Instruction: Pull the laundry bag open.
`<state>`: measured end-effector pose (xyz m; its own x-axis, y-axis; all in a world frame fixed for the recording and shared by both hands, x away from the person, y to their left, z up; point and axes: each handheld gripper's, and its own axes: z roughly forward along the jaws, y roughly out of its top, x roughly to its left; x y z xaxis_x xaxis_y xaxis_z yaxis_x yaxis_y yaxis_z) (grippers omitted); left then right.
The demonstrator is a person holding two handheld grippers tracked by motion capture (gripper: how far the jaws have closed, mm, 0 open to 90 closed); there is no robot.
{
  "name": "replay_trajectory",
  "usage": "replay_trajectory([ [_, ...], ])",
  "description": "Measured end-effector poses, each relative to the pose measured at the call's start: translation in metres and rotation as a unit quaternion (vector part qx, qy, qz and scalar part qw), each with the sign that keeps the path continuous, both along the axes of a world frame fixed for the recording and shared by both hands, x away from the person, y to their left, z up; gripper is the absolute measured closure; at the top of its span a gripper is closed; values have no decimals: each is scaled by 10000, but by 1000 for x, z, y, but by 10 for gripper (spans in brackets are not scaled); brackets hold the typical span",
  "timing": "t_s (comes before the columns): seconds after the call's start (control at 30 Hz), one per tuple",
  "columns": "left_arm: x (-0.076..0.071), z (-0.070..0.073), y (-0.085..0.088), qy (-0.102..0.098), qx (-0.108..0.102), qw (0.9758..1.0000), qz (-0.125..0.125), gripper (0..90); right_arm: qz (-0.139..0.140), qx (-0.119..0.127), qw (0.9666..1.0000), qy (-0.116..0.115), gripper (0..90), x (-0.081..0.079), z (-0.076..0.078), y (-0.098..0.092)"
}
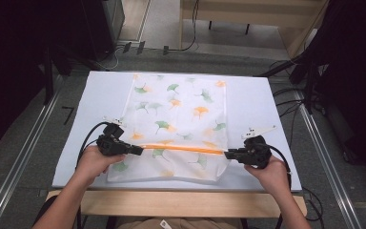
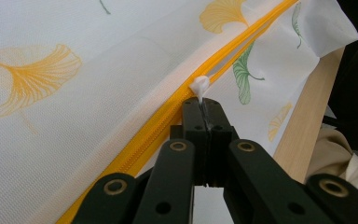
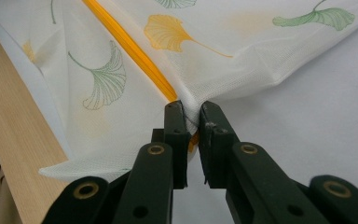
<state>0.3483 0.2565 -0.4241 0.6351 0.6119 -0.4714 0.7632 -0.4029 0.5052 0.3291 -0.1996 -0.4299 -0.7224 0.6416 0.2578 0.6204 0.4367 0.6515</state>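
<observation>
A white mesh bag [image 1: 178, 119] printed with green and orange ginkgo leaves lies flat on the white tabletop [image 1: 248, 95]. An orange zipper [image 1: 181, 148] runs across it near the front. My left gripper [image 1: 138, 150] is at the zipper's left end, shut on the white zipper pull [image 2: 199, 87], whose tip pokes out just beyond the fingertips. At the zipper's right end my right gripper [image 1: 227, 153] is shut on the bag's edge [image 3: 191, 116], with mesh fabric and the zipper end pinched between its jaws. The fabric is pulled taut between the two.
The table's wooden front edge [image 1: 181, 202] lies just behind my hands. Cables [image 1: 295, 102] trail on the floor to the right and behind. Metal rails [image 1: 24, 157] run along both sides of the table.
</observation>
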Motion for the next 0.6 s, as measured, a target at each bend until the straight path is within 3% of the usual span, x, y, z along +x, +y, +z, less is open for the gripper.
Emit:
replay_trajectory([
  [0.13,0,0,1,-1,1,10000,16,900,2,5,10000,2,843,0,0,0],
  [0.27,-1,-2,3,-14,149,9999,19,900,4,-4,10000,-3,843,0,0,0],
  [0.6,-6,-2,32,16,131,9995,287,900,1,-28,10000,36,843,0,-1,1],
])
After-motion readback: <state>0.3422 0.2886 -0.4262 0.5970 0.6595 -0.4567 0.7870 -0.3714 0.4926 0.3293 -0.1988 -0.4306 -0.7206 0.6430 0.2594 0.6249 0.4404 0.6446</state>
